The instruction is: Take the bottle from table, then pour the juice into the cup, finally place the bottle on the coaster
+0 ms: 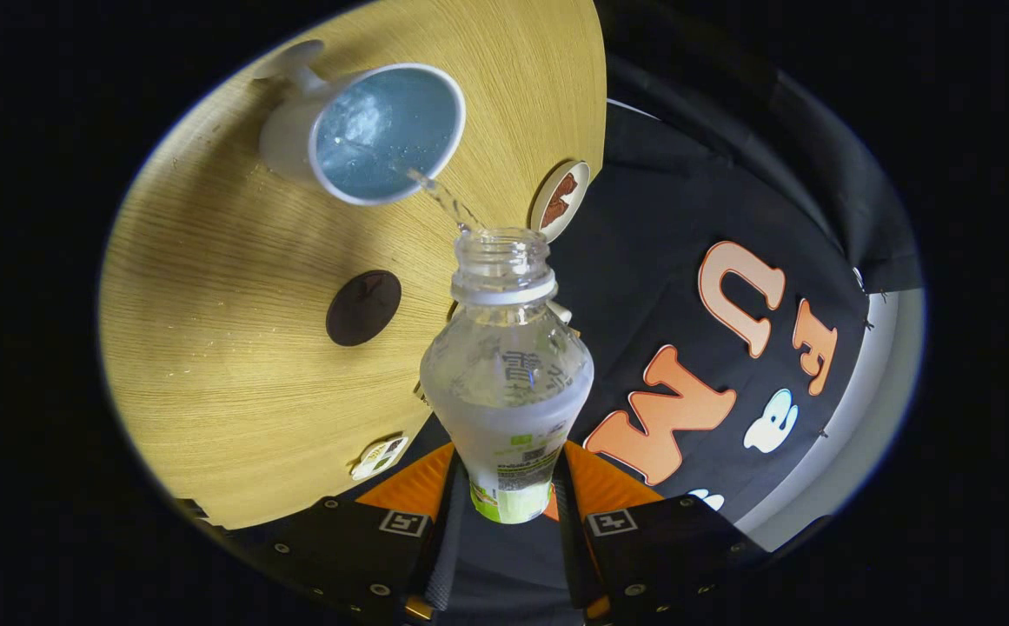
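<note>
On the pale wooden desk (235,348), taking the white cup (365,130) as the landmark, things read like this from left to right. The cup sits toward the far side of the desk, its handle pointing away from the claw, and it holds clear bluish liquid. Nearer the claw than the cup lies a dark round coaster (363,307), flat on the wood and well apart from the cup. A small white tag (379,457) rests by the desk's near edge, farther still from the cup. Right of the cup, a thin stream of liquid (443,202) arcs from the bottle's open mouth down over the cup's rim. The clear plastic bottle (506,374) is tipped toward the cup, cap off, with a white ring under its threaded neck and a label round its lower body. The claw (508,487) is clenched on that lower body, one finger pressing each side, so the bottle is held off the desk. Beyond the bottle's mouth, a second round coaster (560,199) with a brown figure lies at the desk's edge, right of the cup.
</note>
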A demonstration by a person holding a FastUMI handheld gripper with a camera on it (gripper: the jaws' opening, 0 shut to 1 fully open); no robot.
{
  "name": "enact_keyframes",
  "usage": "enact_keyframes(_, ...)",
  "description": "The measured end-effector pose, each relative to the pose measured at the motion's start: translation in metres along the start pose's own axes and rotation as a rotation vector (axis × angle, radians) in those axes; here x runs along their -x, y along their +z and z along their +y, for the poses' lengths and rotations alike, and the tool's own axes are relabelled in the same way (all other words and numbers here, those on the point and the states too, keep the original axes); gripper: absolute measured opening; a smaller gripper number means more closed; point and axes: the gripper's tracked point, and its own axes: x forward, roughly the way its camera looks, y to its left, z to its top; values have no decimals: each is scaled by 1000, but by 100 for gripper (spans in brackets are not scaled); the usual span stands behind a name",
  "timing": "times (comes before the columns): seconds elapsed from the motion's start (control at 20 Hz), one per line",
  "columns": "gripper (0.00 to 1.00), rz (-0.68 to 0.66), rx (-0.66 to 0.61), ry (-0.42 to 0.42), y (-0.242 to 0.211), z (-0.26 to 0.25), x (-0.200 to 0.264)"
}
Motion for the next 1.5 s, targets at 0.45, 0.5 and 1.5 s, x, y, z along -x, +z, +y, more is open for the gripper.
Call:
enact_keyframes(0.45,52,-9,55,-27,1,-19,-1)
enact_keyframes(0.5,52,-12,63,-30,0,-21,-2)
enact_keyframes(1.5,52,-49,80,-34,0,-23,-1)
